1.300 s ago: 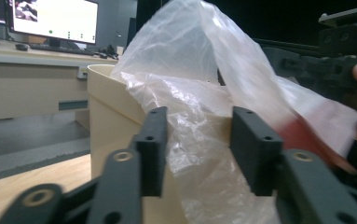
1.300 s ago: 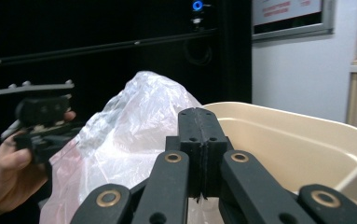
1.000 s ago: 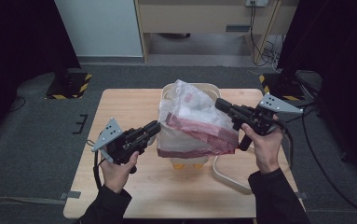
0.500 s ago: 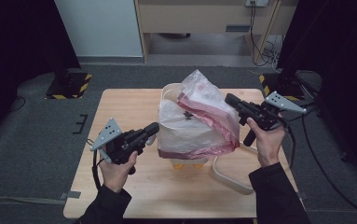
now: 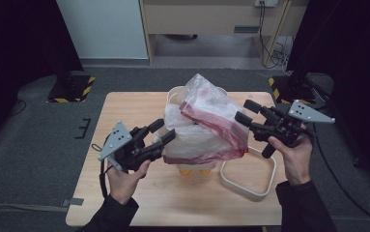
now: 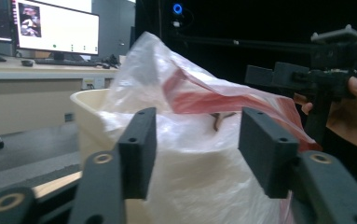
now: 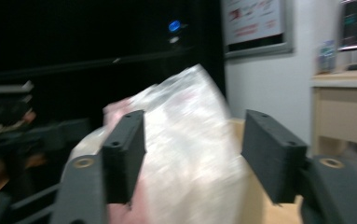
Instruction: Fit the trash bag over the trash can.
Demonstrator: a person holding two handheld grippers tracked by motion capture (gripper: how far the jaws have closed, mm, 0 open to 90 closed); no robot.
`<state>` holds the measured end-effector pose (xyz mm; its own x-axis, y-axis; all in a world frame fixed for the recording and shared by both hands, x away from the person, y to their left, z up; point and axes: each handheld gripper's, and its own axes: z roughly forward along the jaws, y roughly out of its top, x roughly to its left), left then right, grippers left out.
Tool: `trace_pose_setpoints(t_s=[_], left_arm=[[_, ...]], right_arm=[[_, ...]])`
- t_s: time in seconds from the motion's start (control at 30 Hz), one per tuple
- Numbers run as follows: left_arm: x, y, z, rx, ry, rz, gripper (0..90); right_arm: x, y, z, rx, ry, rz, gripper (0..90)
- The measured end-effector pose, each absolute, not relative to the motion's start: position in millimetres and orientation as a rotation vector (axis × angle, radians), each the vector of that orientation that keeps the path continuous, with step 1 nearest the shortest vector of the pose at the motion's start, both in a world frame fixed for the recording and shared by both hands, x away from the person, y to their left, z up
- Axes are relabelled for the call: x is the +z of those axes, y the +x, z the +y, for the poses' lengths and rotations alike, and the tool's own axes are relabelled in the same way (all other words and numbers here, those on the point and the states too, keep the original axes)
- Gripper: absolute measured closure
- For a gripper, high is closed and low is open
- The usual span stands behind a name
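High view: a pale wooden bench (image 5: 139, 193) is seen carrying everything, and at its middle a crumpled, translucent white plastic bag with a red band along its mouth (image 5: 204, 133) is draped in and over a cream-coloured round plastic bin (image 5: 178, 95). The bag is puffed up well above the bin's rim, with one peak pointing up toward the far edge and the red band running slantwise down toward the right side. Something orange can be made out beneath the bag at the near side, but what it is cannot be told. A cream-coloured square plastic ring (image 5: 248, 175) is laid flat on the bench just right of the bin.

The left gripper (image 5: 165, 134) is held at the bag's left flank; its jaws have just been opening and are seen spread, with the film in front of them and nothing pinched. The right gripper (image 5: 245, 112) is held at the bag's right edge, its jaws likewise just opened and spread, free of the film.
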<state>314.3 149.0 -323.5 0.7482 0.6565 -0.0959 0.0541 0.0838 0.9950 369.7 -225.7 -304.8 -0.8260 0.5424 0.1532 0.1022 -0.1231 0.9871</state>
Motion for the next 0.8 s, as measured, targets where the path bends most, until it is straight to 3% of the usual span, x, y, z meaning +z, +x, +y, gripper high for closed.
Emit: trace_pose_setpoints(t_s=[0.07,0.13,0.33,0.4,0.57,0.67,0.7,0.77,0.8], left_arm=[[-322,314,142,0.511,1.455,0.614,41.2],[-320,315,135,0.514,1.468,0.607,41.1],[-317,316,120,0.534,1.504,0.595,41.1],[-316,316,117,0.534,1.51,0.59,41.4],[-317,314,114,0.544,1.537,0.579,42.1],[-318,315,115,0.542,1.532,0.579,43.6],[-318,315,115,0.545,1.533,0.578,44.0],[-318,315,114,0.555,1.538,0.572,44.7],[-318,315,114,0.559,1.539,0.57,45.4]], right_arm=[[-308,368,-222,2.0,0.695,1.881,36.7],[-313,369,-216,1.983,0.683,1.911,42.8],[-316,370,-214,1.996,0.694,1.922,83.3],[-315,370,-215,2.0,0.705,1.918,90.0],[-313,372,-218,1.992,0.725,1.898,89.8],[-313,375,-215,1.993,0.701,1.943,62.7],[-314,376,-213,1.98,0.695,1.955,60.5],[-316,376,-210,1.969,0.681,1.958,64.2],[-316,376,-209,1.966,0.677,1.954,73.2]])
